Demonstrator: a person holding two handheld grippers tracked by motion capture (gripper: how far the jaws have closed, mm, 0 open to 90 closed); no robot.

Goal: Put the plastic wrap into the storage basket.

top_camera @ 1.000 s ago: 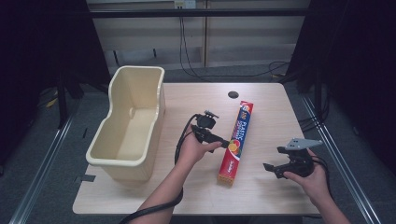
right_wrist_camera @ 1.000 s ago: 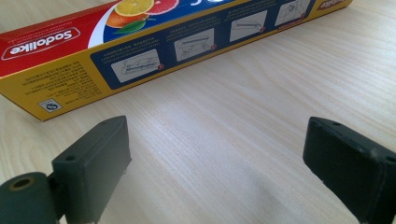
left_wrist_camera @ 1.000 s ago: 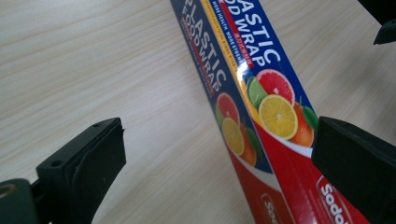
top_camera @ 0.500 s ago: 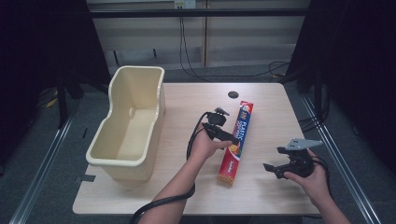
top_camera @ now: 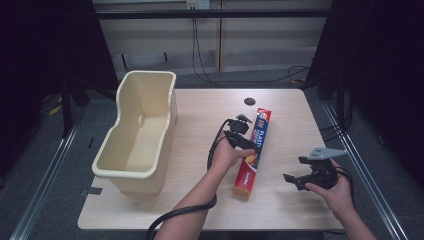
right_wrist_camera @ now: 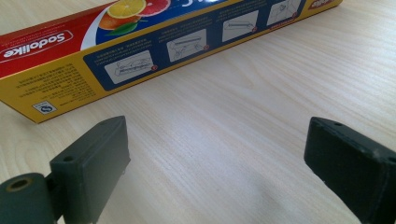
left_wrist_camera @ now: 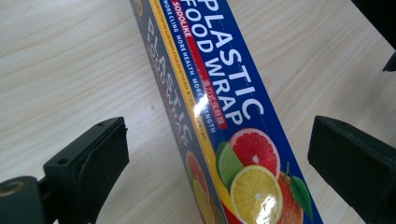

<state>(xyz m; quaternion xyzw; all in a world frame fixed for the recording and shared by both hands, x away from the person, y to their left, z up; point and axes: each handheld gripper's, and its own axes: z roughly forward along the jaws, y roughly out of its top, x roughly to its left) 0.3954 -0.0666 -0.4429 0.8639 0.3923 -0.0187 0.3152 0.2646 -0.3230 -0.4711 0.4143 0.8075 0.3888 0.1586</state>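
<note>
One long blue, red and yellow cardboard box of plastic food wrap [top_camera: 254,150], printed with citrus fruit. One tall cream plastic tub [top_camera: 137,132], open at the top. One pale wooden table [top_camera: 200,110], with one small round dark hole [top_camera: 249,101] near its far edge. Two black two-jaw grippers: a left one [top_camera: 243,134] and a right one [top_camera: 299,173], each with one trailing cable.
</note>
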